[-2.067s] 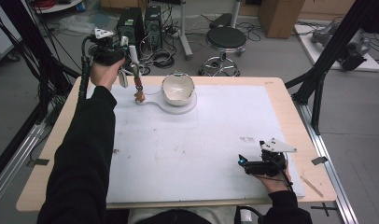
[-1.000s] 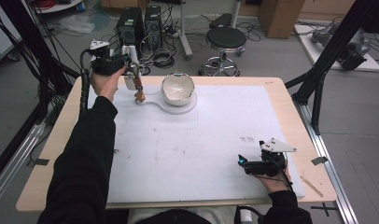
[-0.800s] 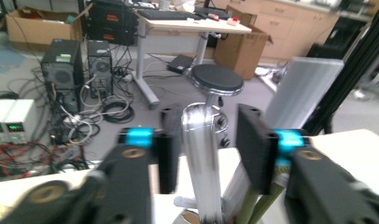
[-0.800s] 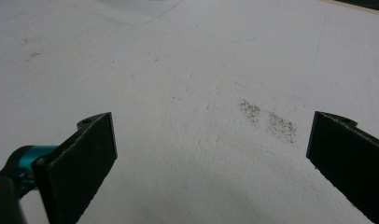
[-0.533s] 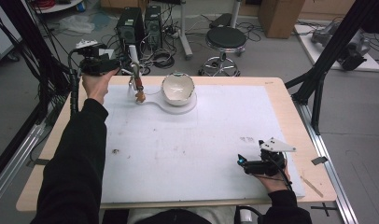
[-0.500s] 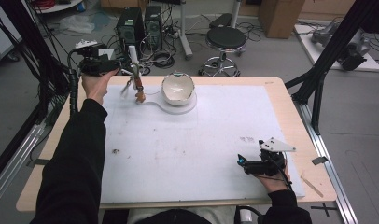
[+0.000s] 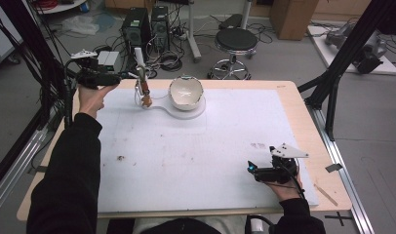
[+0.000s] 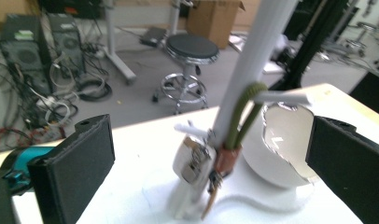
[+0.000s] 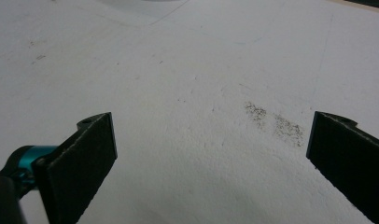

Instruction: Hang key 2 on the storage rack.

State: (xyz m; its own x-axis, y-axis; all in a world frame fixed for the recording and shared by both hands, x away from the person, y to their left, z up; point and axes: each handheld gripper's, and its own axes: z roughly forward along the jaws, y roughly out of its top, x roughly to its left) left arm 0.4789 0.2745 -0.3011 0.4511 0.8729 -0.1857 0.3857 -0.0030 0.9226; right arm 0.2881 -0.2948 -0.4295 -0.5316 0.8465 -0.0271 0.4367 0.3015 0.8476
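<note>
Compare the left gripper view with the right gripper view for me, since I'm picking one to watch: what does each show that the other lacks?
Left gripper view: a white upright tube with green cords and a small metal piece at its base, a white bowl beside it, and a stool on the floor behind.
Right gripper view: a grey smudge on bare surface.
Both: the white table mat and an open hand-held gripper with nothing between its black jaws.

White bowl (image 7: 186, 92), white post (image 8: 253, 70), possibly copper-brown fitting (image 8: 226, 160), black-padded tool (image 8: 211, 163)
</note>
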